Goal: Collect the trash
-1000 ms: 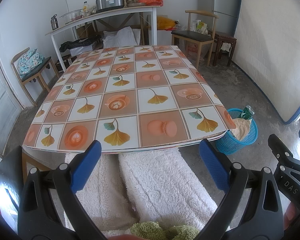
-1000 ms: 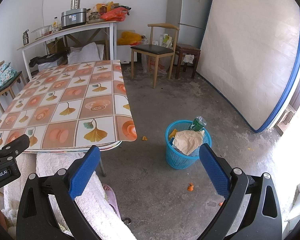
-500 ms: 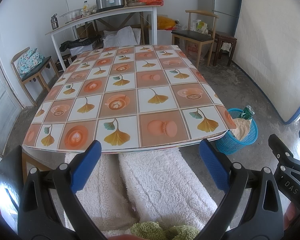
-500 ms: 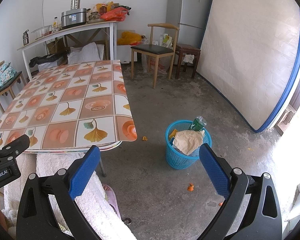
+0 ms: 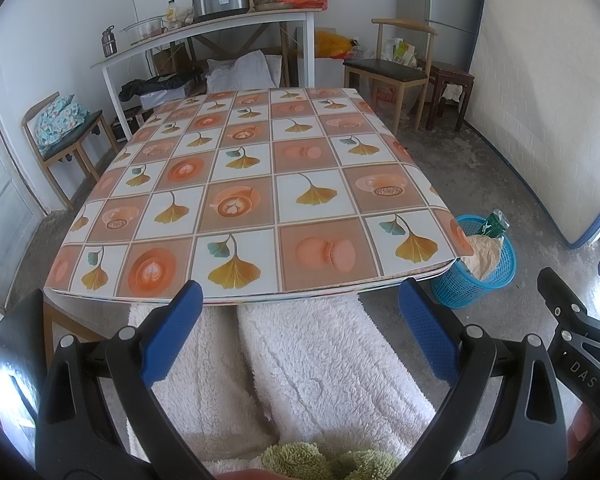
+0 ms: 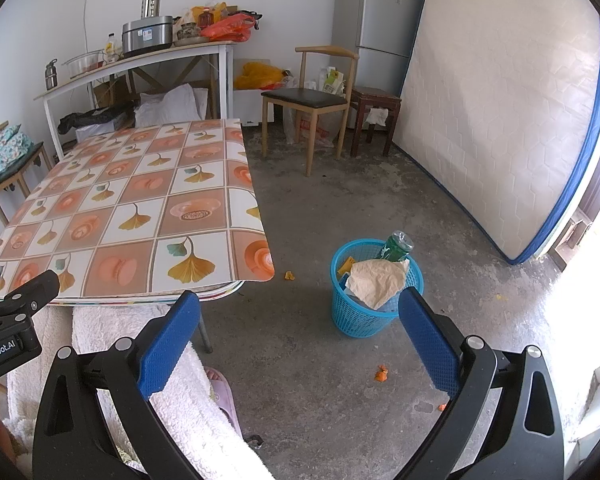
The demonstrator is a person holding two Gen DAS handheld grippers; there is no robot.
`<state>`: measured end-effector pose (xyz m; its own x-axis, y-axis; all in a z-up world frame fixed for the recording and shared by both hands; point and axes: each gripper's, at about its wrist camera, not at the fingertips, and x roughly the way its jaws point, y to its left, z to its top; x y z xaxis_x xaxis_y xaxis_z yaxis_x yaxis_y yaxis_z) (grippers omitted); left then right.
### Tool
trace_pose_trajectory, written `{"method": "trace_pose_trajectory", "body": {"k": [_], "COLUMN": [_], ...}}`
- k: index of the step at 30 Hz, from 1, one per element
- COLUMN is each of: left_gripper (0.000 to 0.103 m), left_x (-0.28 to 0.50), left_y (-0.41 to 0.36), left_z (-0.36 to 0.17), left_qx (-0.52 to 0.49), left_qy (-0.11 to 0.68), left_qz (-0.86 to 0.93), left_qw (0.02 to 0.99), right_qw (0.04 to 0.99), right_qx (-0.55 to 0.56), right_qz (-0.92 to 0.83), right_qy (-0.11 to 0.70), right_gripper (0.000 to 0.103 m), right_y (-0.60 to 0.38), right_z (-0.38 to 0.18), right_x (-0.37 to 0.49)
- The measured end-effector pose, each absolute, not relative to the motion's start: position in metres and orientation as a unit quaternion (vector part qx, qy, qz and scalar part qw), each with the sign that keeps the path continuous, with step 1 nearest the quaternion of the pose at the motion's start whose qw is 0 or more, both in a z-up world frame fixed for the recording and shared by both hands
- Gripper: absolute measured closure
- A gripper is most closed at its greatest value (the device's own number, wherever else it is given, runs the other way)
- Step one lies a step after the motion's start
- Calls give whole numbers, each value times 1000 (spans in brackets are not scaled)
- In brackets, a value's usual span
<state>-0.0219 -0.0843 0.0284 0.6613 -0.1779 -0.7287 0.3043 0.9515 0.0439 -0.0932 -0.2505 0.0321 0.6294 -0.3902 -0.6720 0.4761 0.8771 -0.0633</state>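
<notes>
Both grippers are hovering low at the near edge of the surface [image 5: 260, 184], and neither is carrying anything. The left gripper [image 5: 300, 320] is holding its jaws spread wide, nothing between the blue pads, facing out over the patterned cloth, which is showing no trash at all. The right gripper [image 6: 300, 324] is likewise gaping wide and empty, looking out over the concrete floor [image 6: 380, 184].

That floor is where the job appears to be waiting. The blue basket [image 6: 364, 316] is standing right of the surface, already stuffed with crumpled paper [image 6: 378, 282] and a green can [image 6: 396, 246]. Loose orange scraps are lying around it: one scrap [image 6: 289, 275] on the far left side of the basket, just off the surface's corner, and another scrap [image 6: 381, 374] nearer than the basket, almost directly below the right gripper's open jaws. These bits are too small to show a long axis. The right gripper looks clearly nearer; the near scrap is calling for a drop downward.
</notes>
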Motion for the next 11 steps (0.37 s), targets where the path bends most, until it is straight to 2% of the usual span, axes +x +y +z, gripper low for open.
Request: {"method": "trace_pose_trajectory", "body": {"k": [11], "left_gripper": [9], "left_x": [-22], "left_y": [-82], "left_z": [28], "left_qx": [81], "left_qy": [391], "left_qz": [-132], "left_qw": [907], "right_qw": [901], "right_qx": [61], "right_qz": [-241], "right_qy": [357], "right_gripper": [7], "right_y": [-250], "right_z": [32], "right_x": [-94]}}
